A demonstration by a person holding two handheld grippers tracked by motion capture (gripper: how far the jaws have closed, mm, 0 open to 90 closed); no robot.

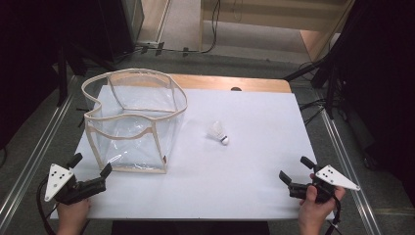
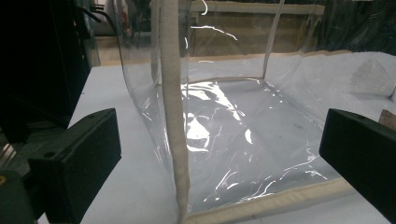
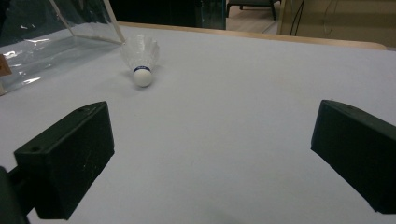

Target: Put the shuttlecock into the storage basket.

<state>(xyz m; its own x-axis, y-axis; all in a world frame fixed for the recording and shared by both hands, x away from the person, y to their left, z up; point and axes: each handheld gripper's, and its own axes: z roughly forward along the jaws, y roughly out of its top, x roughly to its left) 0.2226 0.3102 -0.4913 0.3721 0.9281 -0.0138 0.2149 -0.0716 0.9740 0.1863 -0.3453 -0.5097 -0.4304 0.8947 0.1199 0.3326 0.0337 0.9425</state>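
Both grippers — left, right — rest spread and empty at the near edge, shuttlecock beside bag, likely for bagging.

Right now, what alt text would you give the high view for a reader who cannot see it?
A white shuttlecock lies on its side on a white table, apart from an open-topped clear plastic bag with beige trim at the left. At the near edge a person's hands hold the left gripper and right gripper, both with jaws open and empty.
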